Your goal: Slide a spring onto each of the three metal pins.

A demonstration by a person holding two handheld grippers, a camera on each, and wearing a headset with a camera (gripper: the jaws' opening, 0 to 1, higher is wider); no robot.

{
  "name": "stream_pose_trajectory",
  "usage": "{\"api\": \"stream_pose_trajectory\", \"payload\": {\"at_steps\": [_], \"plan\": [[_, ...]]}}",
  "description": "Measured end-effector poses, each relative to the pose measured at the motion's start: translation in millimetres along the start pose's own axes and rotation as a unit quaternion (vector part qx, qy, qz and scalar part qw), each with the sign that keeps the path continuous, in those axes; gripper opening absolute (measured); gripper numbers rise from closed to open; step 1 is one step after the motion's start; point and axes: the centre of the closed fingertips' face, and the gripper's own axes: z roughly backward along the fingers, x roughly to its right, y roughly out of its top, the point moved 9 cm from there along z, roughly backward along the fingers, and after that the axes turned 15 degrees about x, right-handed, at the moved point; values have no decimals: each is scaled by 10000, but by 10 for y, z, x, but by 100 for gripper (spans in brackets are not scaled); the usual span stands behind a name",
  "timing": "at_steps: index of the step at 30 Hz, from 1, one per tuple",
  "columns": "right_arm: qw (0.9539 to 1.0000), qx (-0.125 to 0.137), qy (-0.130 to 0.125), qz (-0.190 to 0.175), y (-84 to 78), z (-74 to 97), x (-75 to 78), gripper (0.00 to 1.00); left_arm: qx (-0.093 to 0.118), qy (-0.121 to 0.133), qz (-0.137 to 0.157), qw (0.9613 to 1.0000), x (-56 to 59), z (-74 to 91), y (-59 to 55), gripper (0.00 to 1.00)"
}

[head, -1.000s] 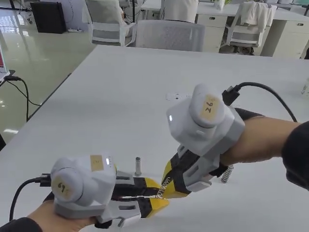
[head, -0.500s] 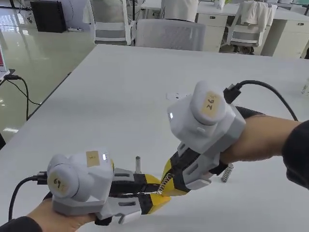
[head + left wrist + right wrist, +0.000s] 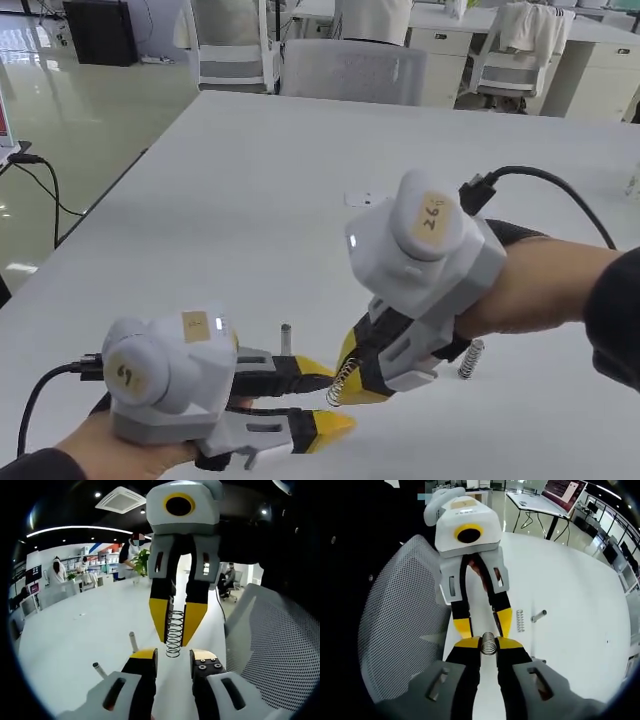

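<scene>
Jaws of the left hand-held gripper (image 3: 335,394) stand spread at the lower left of the head view, with nothing gripped between them. Its yellow tips point right, toward the other tool. Just beyond those tips a pin (image 3: 286,341) stands upright on the white table (image 3: 250,200). In the left gripper view that pin sits just left of the near jaw, and a second pin (image 3: 99,670) stands further left, apart from it. Right of the pin in the head view, the right hand-held gripper (image 3: 352,378) slants down from the upper right and pinches a spring (image 3: 344,378) between its yellow tips. The spring's lower end pokes out past those tips and reaches toward the gap between the left jaws; whether it touches the table I cannot tell. The right gripper view shows the same spring end-on, squeezed between the two pads. Further right in the head view, a second spring (image 3: 468,358) lies on the table, partly hidden behind the right tool. In the right gripper view it lies just beside a pin, which one I cannot tell. A mesh chair back (image 3: 270,645) stands at the right of the left gripper view.
</scene>
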Motion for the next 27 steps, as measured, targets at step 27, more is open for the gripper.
{"api": "stream_pose_trajectory", "payload": {"at_steps": [27], "plan": [[9997,-181,-157,-102,-116,91,60,13,-75,591,334,9977,-140,276,-125,51]]}}
